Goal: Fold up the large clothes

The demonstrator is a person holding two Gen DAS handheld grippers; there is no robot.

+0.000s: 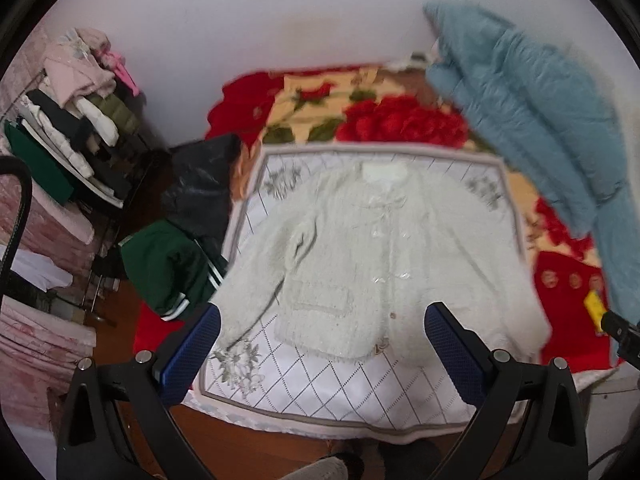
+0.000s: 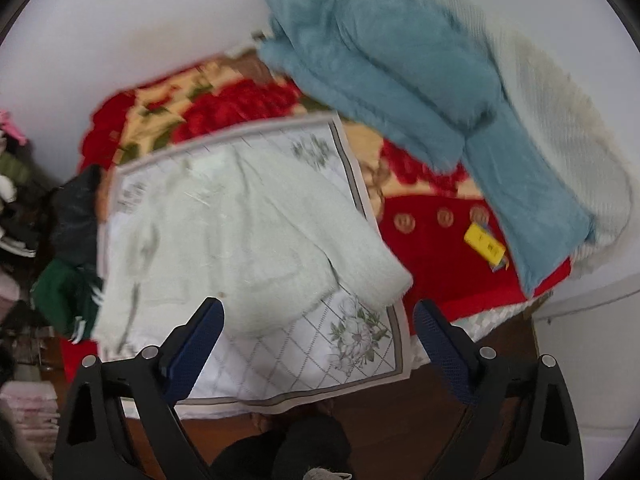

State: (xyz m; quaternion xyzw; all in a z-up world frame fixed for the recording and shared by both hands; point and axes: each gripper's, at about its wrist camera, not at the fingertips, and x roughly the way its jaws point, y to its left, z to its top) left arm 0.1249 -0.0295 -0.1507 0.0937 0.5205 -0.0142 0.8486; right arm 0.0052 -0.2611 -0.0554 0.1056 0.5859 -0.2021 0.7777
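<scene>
A white fuzzy cardigan (image 1: pixel 360 248) lies spread flat, front up, on a white quilted mat (image 1: pixel 320 376) on the bed. It also shows in the right wrist view (image 2: pixel 248 232), on the same mat (image 2: pixel 312 364). My left gripper (image 1: pixel 322 320) is open and empty, held above the cardigan's lower hem. My right gripper (image 2: pixel 318 312) is open and empty, above the cardigan's lower right part near its right sleeve. Neither gripper touches the cloth.
A red floral blanket (image 1: pixel 400 120) covers the bed. A blue fluffy blanket (image 1: pixel 540 120) is piled at the right, with a white knit blanket (image 2: pixel 560 120) beside it. A dark and green jacket (image 1: pixel 188 240) lies left. A clothes rack (image 1: pixel 80 120) stands far left. A yellow card (image 2: pixel 484 244) lies on the bed.
</scene>
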